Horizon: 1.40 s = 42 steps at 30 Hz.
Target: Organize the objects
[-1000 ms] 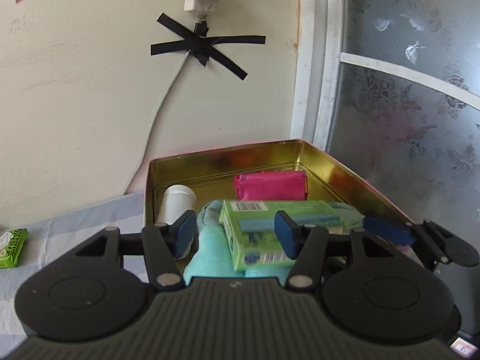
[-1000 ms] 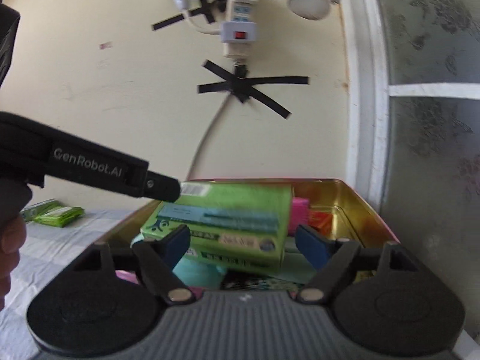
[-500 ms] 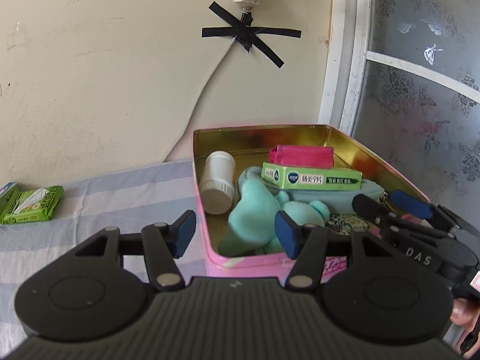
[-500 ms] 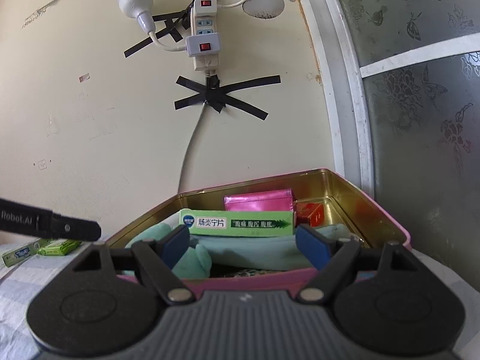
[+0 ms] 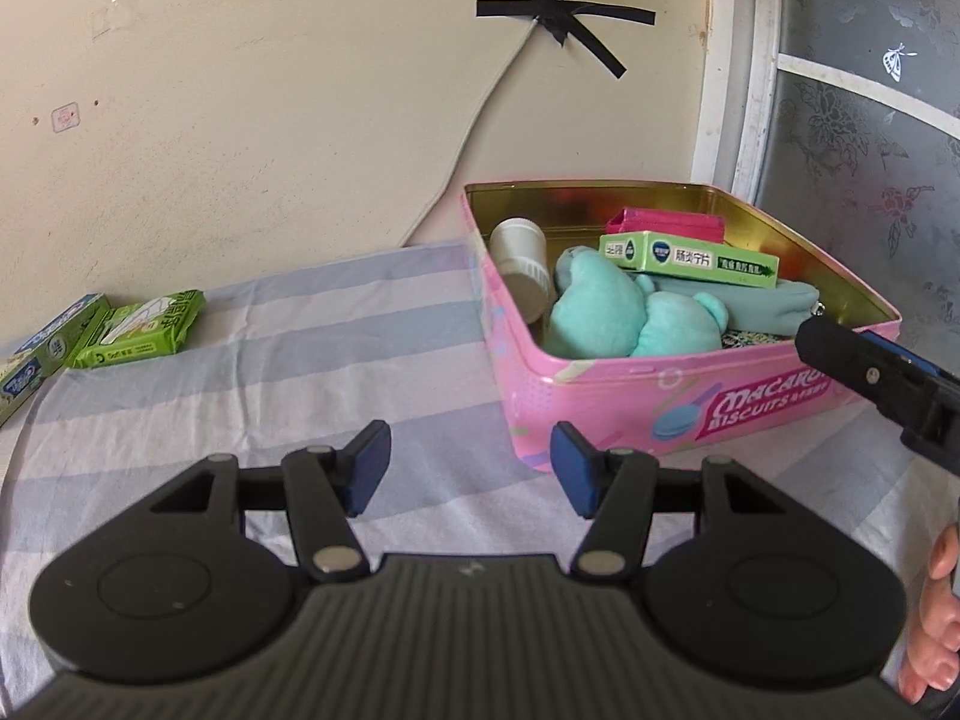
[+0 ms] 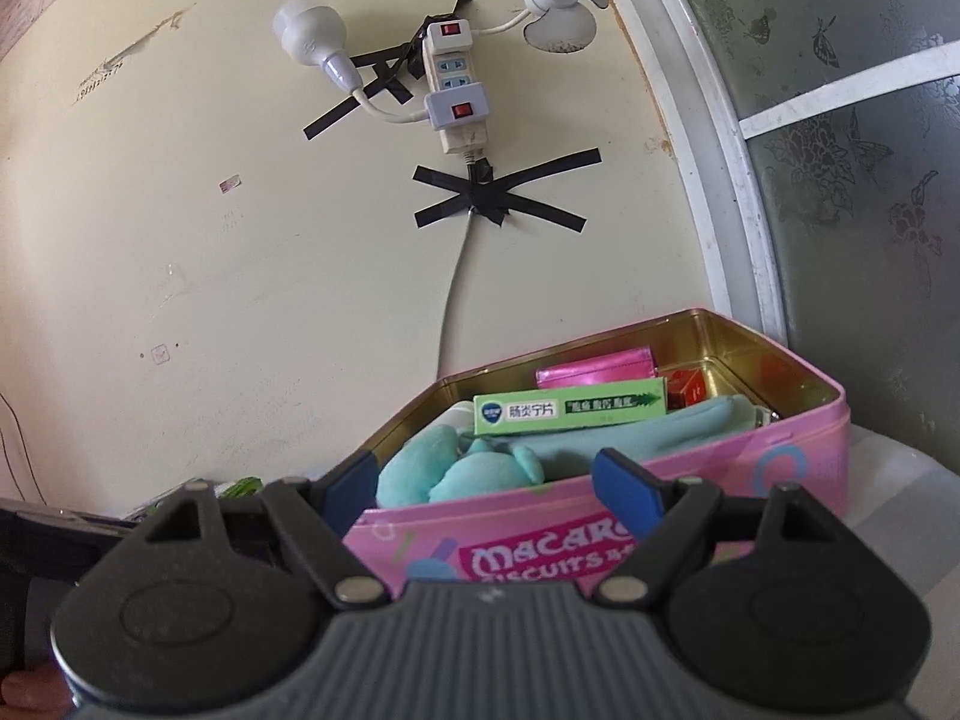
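Observation:
A pink biscuit tin (image 5: 624,402) stands open on the striped cloth; it also shows in the right wrist view (image 6: 780,456). Inside lie a green medicine box (image 5: 690,257) (image 6: 570,407) on a teal pouch (image 5: 744,306), a teal plush toy (image 5: 606,312) (image 6: 462,468), a white bottle (image 5: 522,264) and a pink packet (image 5: 666,222). My left gripper (image 5: 471,468) is open and empty, in front of the tin's near left corner. My right gripper (image 6: 492,492) is open and empty, just before the tin's front wall.
A green wipes pack (image 5: 144,330) and a green-blue box (image 5: 42,354) lie on the cloth at far left. A taped cable (image 5: 480,138) runs down the wall behind. A frosted glass door (image 5: 870,138) stands at right. A power strip (image 6: 450,90) hangs above.
The green box went from between my right gripper's fingers to lying on the teal pouch in the tin. Both grippers have pulled back out of the tin toward the front.

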Motion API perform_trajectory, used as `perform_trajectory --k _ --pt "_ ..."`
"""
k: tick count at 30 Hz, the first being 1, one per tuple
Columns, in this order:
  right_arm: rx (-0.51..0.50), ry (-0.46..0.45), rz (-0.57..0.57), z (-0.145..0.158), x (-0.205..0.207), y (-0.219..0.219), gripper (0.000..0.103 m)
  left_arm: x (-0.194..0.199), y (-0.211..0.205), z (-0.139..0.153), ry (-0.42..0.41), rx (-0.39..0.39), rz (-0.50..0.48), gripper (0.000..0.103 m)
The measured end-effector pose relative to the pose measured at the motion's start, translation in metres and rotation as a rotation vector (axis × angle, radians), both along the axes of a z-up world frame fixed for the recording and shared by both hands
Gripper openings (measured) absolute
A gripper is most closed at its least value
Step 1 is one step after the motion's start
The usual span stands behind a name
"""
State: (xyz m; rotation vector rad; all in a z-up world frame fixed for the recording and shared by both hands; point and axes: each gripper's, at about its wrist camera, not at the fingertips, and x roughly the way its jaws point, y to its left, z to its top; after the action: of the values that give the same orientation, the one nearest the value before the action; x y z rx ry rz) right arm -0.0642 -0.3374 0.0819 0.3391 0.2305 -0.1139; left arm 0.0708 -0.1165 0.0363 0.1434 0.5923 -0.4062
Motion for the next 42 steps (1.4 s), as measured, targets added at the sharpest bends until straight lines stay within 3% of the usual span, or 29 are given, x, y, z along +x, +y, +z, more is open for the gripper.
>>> perform_trajectory --k 15,20,42 --pt "0.005 0.051 0.073 -0.004 0.004 0.054 0.084 -0.005 0.048 -0.017 -0.002 -0.001 0.069 0.067" --pt "0.014 0.076 0.084 -0.006 0.007 0.061 0.084 -0.008 0.054 -0.02 -0.014 0.005 0.066 0.072" --pt "0.036 0.121 0.079 -0.012 0.009 0.066 0.084 -0.018 0.061 -0.03 -0.026 0.03 0.026 0.073"
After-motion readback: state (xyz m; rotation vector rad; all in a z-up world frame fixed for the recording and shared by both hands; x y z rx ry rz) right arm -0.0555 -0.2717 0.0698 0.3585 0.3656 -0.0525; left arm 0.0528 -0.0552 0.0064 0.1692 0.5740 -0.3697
